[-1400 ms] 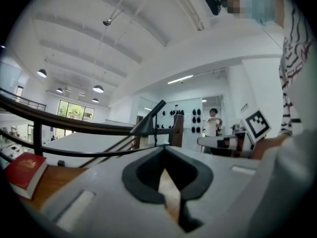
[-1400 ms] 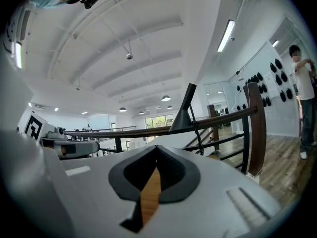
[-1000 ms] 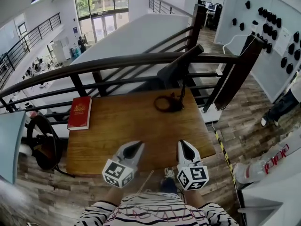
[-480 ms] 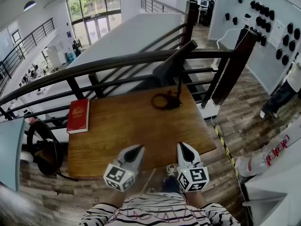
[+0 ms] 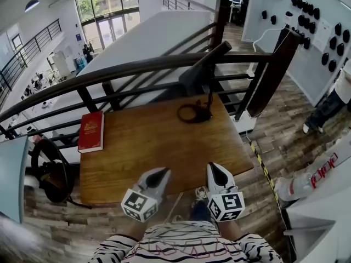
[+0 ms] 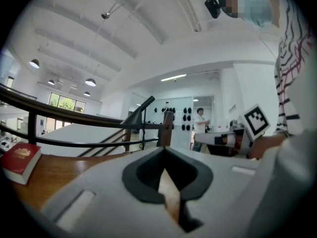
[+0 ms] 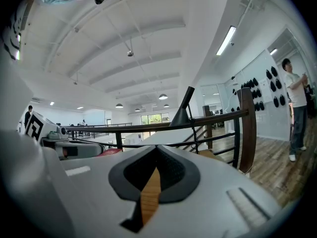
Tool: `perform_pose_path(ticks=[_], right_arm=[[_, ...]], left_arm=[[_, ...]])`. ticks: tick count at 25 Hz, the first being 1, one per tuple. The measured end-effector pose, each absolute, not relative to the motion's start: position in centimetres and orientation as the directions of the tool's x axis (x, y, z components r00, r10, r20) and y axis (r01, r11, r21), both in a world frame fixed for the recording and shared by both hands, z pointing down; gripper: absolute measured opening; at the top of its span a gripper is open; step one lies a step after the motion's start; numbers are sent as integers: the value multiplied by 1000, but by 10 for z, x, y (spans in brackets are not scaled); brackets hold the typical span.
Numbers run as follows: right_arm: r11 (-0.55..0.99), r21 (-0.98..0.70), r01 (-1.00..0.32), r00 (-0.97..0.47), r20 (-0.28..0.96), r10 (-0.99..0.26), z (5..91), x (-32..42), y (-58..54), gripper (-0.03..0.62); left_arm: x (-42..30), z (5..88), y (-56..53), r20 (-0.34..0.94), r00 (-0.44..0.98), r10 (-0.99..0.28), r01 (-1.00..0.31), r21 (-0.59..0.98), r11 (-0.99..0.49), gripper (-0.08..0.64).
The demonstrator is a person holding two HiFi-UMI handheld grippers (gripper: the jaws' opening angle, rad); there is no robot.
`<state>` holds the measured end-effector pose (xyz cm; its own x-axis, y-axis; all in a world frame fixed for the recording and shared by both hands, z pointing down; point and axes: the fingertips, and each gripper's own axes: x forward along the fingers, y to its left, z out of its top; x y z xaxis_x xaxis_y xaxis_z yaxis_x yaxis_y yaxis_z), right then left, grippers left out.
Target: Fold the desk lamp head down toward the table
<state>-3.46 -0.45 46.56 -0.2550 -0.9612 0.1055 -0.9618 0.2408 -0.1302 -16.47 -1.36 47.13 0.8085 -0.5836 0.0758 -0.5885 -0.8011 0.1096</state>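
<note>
A black desk lamp (image 5: 202,75) stands at the far right corner of the wooden table (image 5: 148,147). Its ring base (image 5: 190,114) rests on the top, and its cone head is raised up against the railing. The lamp (image 6: 140,111) also shows far ahead in the left gripper view, and the lamp (image 7: 183,110) in the right gripper view. My left gripper (image 5: 163,172) and right gripper (image 5: 214,167) hover side by side over the table's near edge. Both are shut and hold nothing, far short of the lamp.
A red book (image 5: 91,131) lies at the table's far left edge. A dark railing (image 5: 137,70) runs just behind the table, with a thick post (image 5: 274,75) at the right. A black bag (image 5: 49,169) sits on the floor at left. A person (image 7: 296,108) stands at the far right.
</note>
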Motion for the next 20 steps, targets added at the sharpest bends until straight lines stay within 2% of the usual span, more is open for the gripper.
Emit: perform_pose_path(ticks=[20], right_arm=[[235, -114, -965, -250, 150, -956, 472, -41, -7, 2]], left_arm=[[-161, 472, -16, 73, 835, -545, -550, 122, -826, 3]])
